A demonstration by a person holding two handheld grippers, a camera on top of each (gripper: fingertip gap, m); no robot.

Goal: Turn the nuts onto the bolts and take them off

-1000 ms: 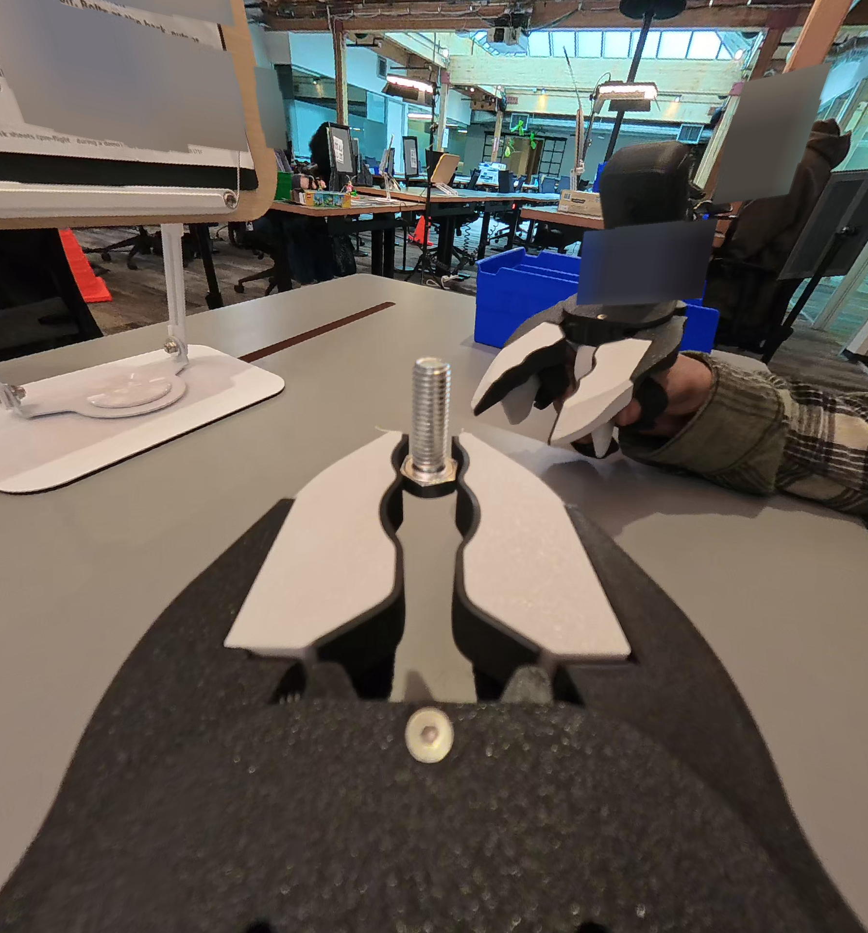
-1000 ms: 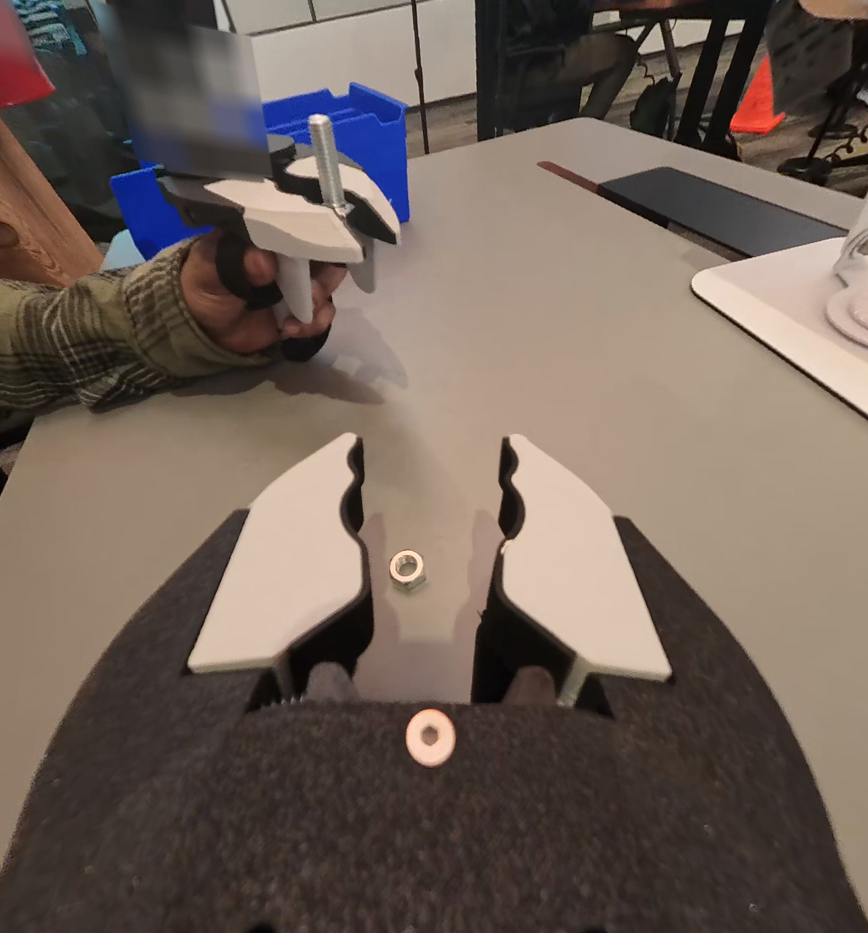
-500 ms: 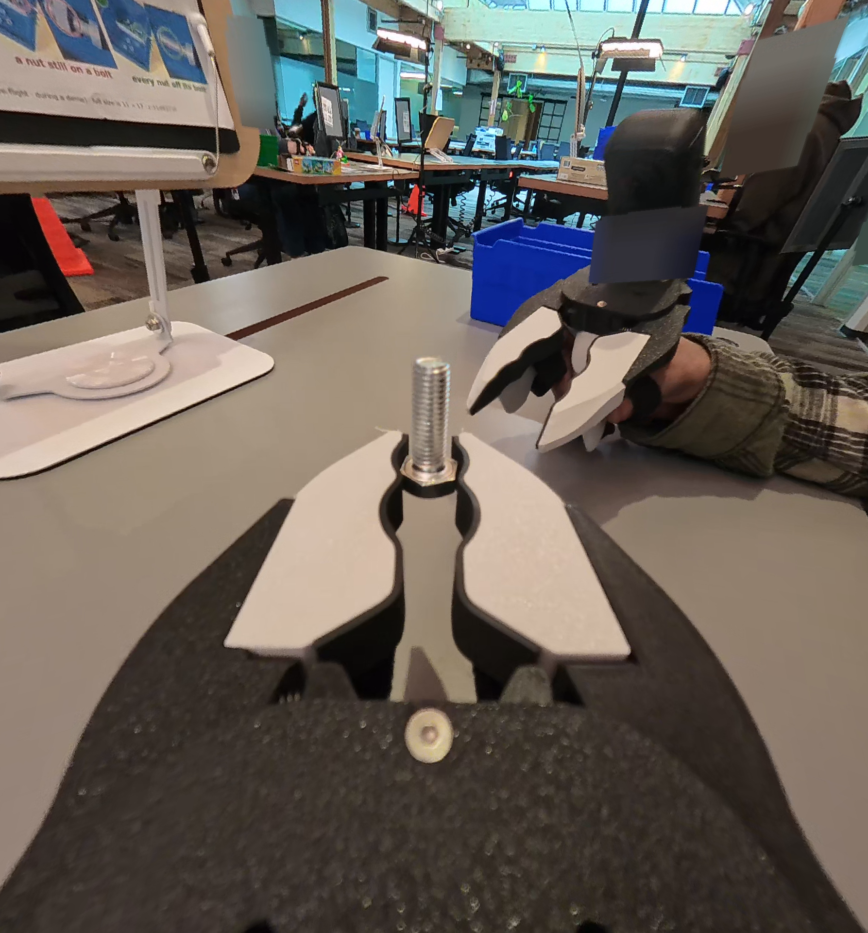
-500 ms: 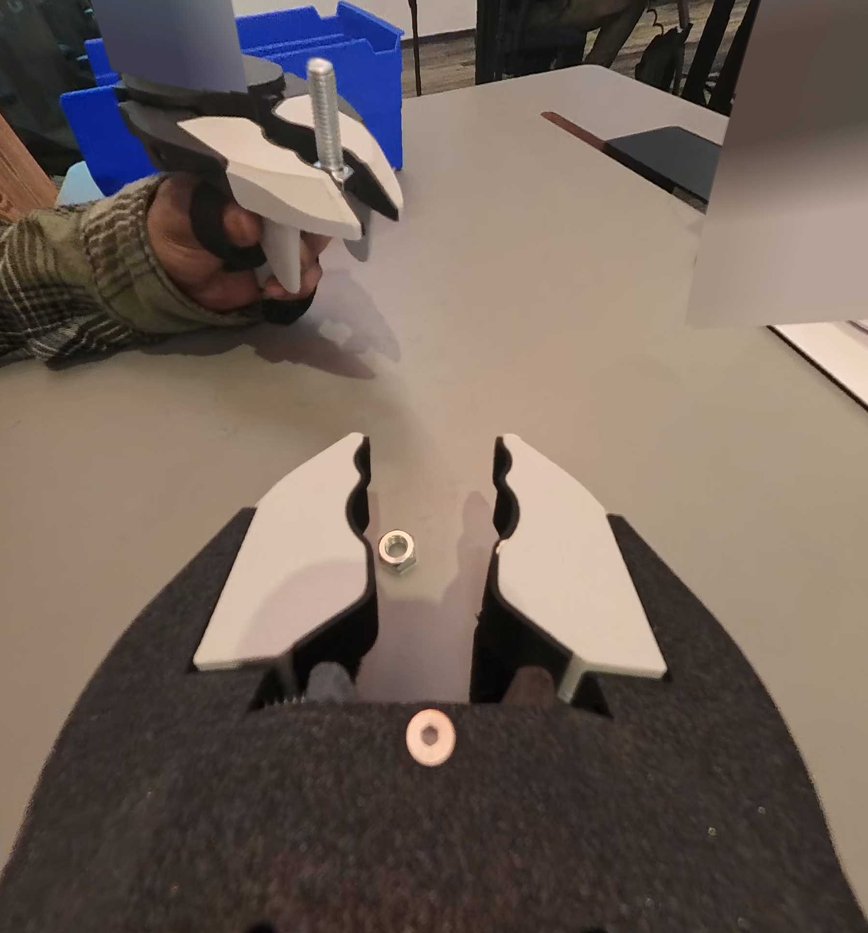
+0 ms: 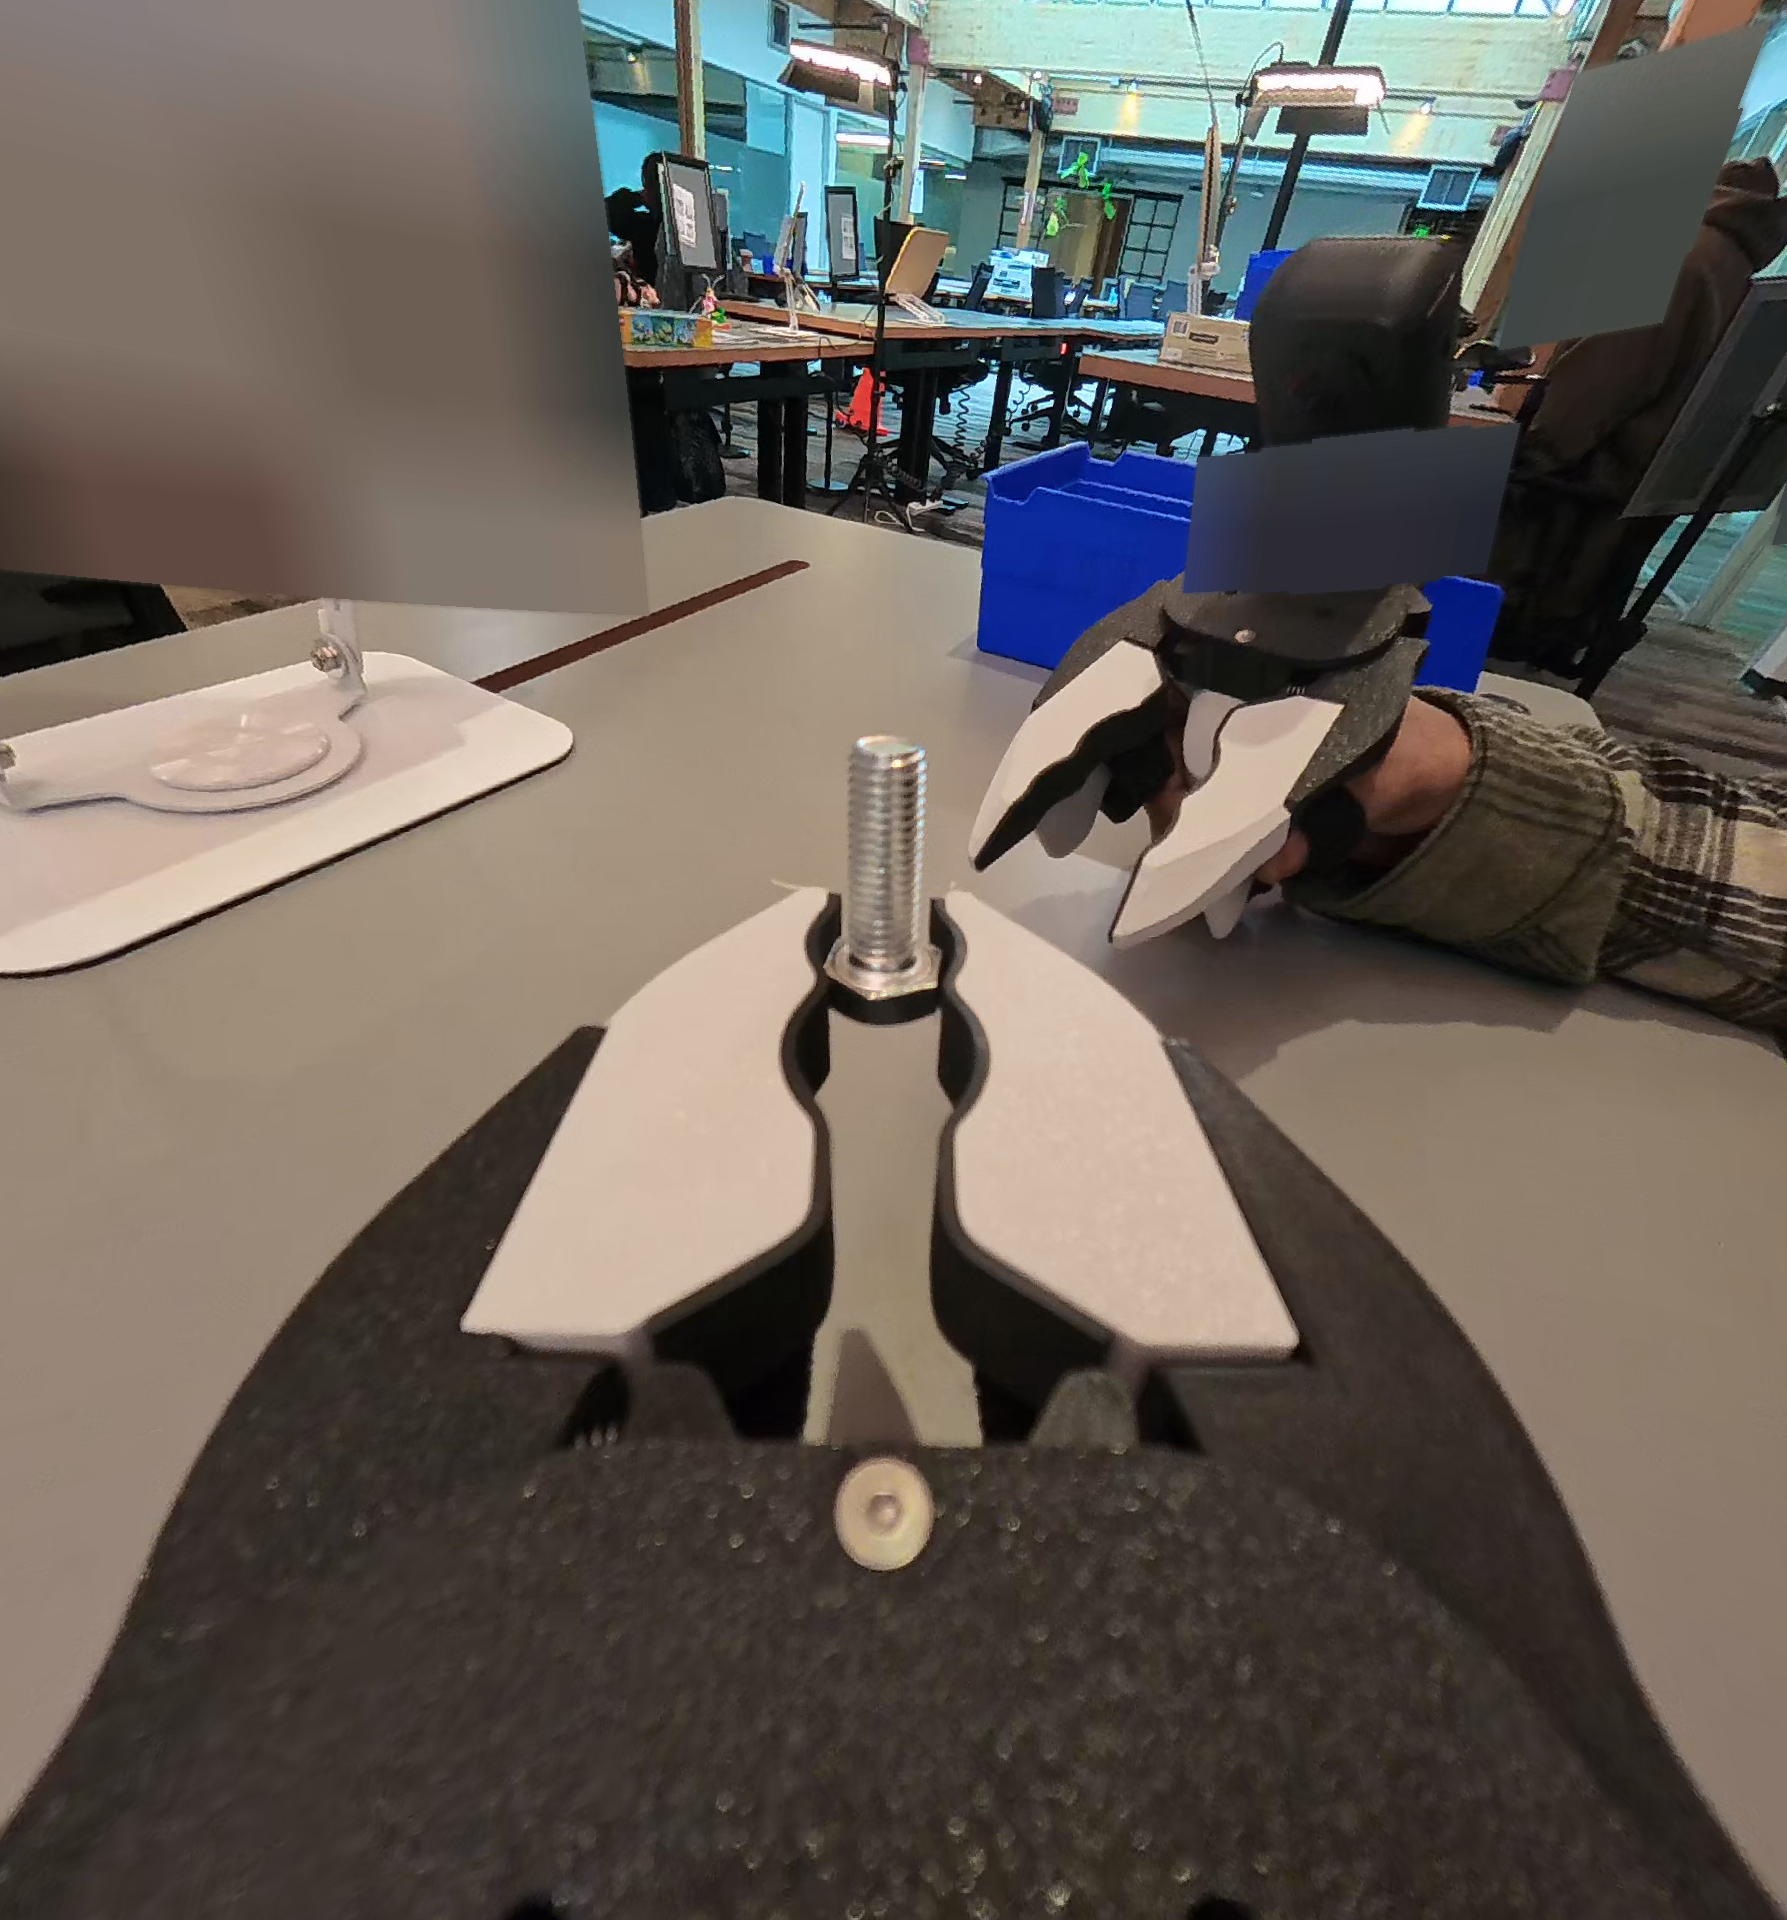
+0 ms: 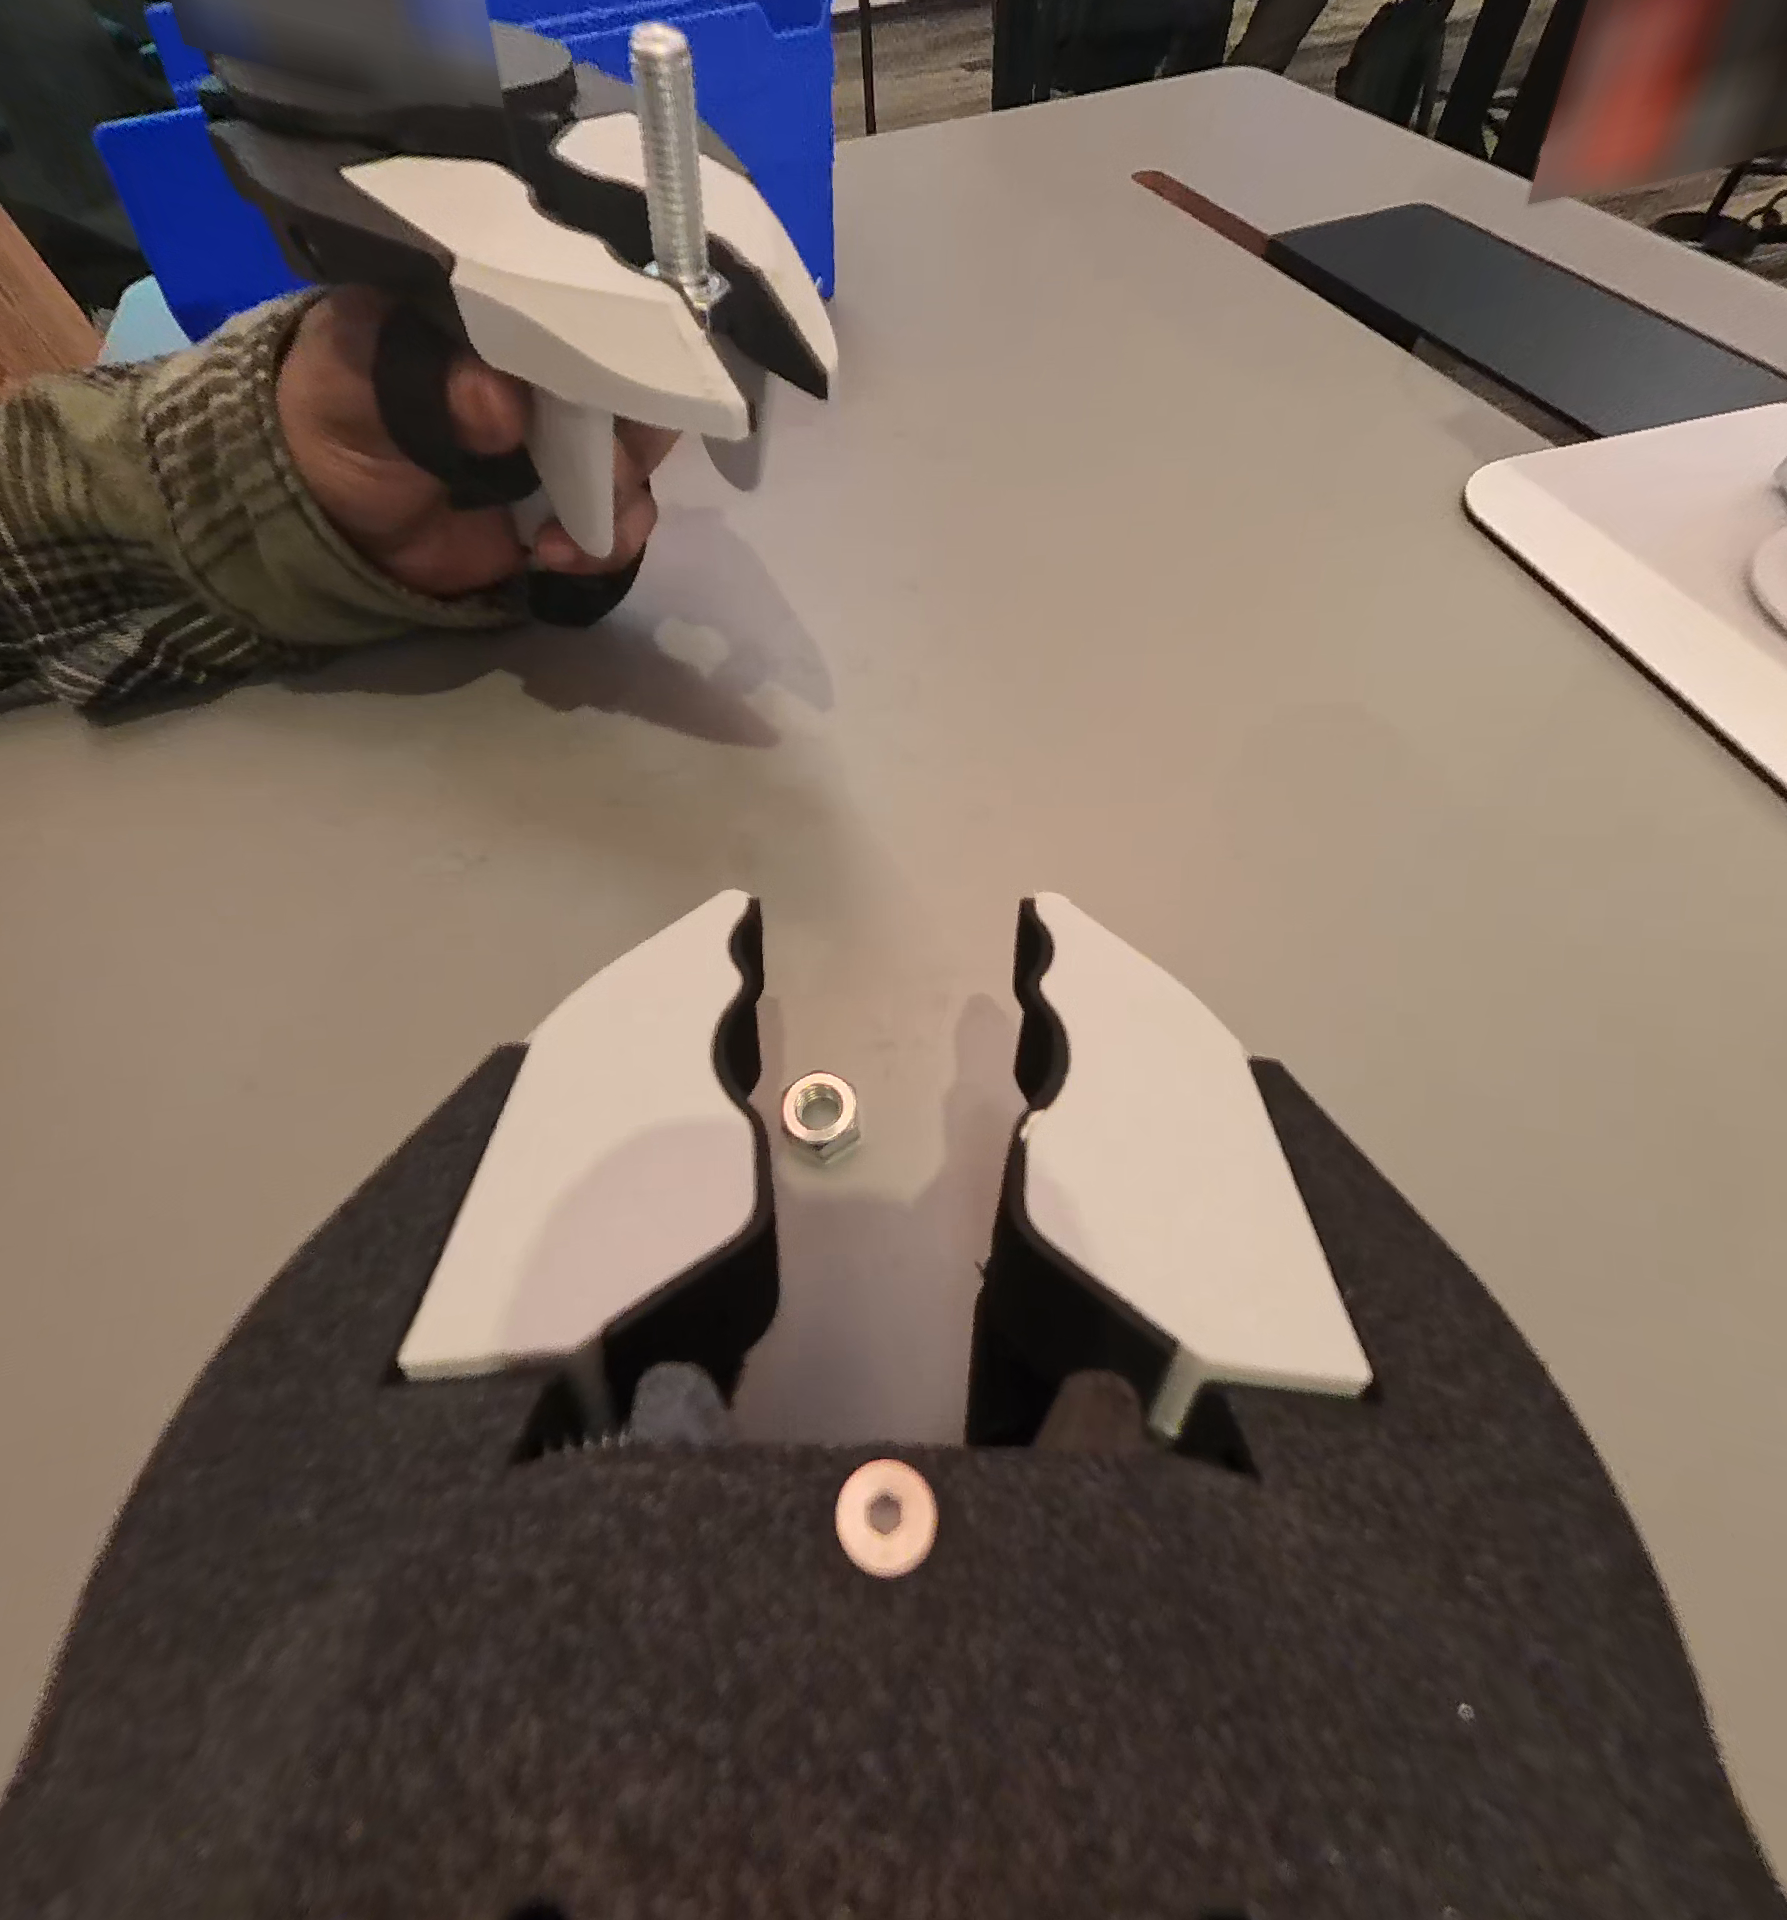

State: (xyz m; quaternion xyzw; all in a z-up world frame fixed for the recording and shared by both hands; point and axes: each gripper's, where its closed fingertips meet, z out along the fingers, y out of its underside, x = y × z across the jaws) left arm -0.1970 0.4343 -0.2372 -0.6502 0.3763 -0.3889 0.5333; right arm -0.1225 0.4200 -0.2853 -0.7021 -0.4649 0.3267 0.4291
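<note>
Two grippers over one grey table [image 6: 1128, 582], a blue bin [image 5: 1076, 551] at its far edge, a white stand base [image 5: 245, 790] off to one side.

Left gripper [image 5: 884, 904]: clenched on the bolt's hex head, bolt [image 5: 886, 821] upright, thread bare to the tip. No nut on it. Compared with a second ago the grip and the bolt's upright pose look unchanged; the hand [image 6: 432, 468] holding it rests low against the table.

Right gripper [image 6: 889, 914]: released, fingers wide apart, pointing down at the table. Over the last second it has slid forward and a little sideways over the nut [image 6: 819, 1115], so the nut now sits deep between the fingers, close against the left finger [image 6: 619, 1132] and clear of the other. Whether it touches that finger, cannot tell.

Nut lies flat on the table, hole up, well apart from the bolt.

Reading: the pick-up of the nut is being lined up, not yet made. The nut is off-centre in the gap, so closing now may push it sideways before both fingers bite. Threading has not started.
</note>
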